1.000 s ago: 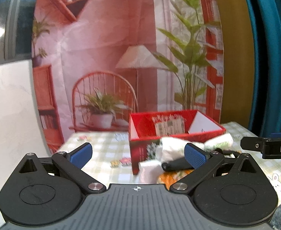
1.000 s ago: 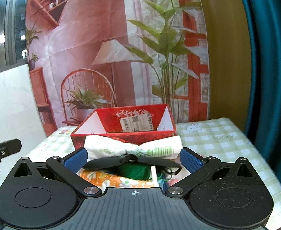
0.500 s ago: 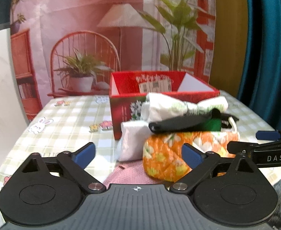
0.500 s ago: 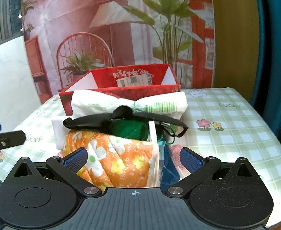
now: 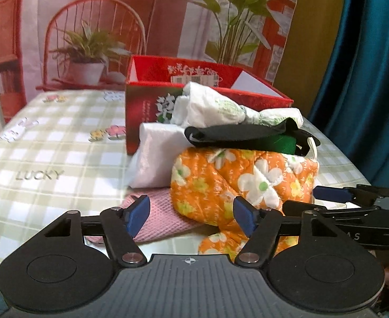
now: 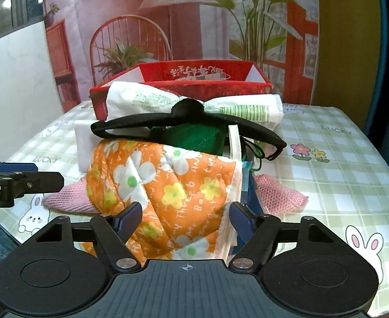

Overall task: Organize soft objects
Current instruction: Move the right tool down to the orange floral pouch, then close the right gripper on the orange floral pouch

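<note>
1. The left tongs [image 5: 191, 216] are closing, their blue pads [image 5: 138, 213] not yet pressing on anything; the pink cloth [image 5: 158, 218] and the lower edge of the orange mitt [image 5: 236, 180] lie between them.
2. The right tongs [image 6: 185, 218] are closing too, with the orange mitt [image 6: 167, 185] between the pads [image 6: 130, 216]; the pads stand just beside the quilted fabric, and I cannot tell whether they touch it.
3. Each pair of tongs shows at the edge of the other's view, low and near the pile.
4. The mitt, printed with white and yellow flowers, sits at the front of a heap of soft things near the front edge of the counter [image 6: 348, 164].
5. Under it the pink cloth [image 6: 282, 193] spreads out to both sides.
6. On top lie a black strap [image 6: 141, 122] and a green piece [image 6: 194, 137], and above these a white packet [image 6: 247, 108] with green print.
7. A white pouch [image 5: 154, 156] leans at the heap's left.
8. Behind the heap stands an open red box [image 6: 194, 74], touching or just beside the packet.
9. The counter wears a green checked cover with rabbits and flowers.
</note>
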`<state>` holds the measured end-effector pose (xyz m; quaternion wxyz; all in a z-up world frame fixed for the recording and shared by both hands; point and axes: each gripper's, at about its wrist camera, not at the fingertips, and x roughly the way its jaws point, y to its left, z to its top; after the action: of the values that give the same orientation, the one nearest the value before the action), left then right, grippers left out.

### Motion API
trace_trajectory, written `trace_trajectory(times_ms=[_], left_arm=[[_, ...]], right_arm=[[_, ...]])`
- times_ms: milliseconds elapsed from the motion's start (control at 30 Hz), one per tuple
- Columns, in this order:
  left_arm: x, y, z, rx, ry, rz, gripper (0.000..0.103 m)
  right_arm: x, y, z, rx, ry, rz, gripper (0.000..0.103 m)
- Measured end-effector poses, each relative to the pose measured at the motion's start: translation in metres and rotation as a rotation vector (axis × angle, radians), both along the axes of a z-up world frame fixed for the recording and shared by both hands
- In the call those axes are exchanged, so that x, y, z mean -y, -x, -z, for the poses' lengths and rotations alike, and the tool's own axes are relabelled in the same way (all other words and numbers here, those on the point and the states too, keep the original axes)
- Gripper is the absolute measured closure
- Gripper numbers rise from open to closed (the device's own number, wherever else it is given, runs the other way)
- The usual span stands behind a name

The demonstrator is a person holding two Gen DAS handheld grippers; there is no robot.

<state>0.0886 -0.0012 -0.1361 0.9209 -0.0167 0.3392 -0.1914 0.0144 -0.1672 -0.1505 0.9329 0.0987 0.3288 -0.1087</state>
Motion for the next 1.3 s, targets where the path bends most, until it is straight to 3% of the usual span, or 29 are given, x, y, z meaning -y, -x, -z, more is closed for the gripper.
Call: trace_trajectory(times_ms=[333,800,933,1100,1300], left_arm=[[0.006,-0.043,0.026,-0.099,0.074,0.007,0.037],[0.008,-0.06,0.047,-0.132,0.155,0.04,0.039],[0.01,-0.052,0.045,-0.121,0.135,0.064,0.051],[0.007,-0.044,0.044,-0.101,0.137,0.062,0.074],[-0.002,-0.034,0.044,-0.079,0.144,0.06,0.08]], right_arm=[[0.004,-0.005,0.01,-0.001,0.014,0.001,0.043],[0.008,-0.006,0.013,0.0,-0.004,0.006,0.043],[0.008,-0.007,0.014,0.0,-0.009,0.009,0.042],[0.012,-0.007,0.016,-0.005,-0.03,0.023,0.041],[0.014,-0.006,0.017,-0.001,-0.045,0.029,0.041]])
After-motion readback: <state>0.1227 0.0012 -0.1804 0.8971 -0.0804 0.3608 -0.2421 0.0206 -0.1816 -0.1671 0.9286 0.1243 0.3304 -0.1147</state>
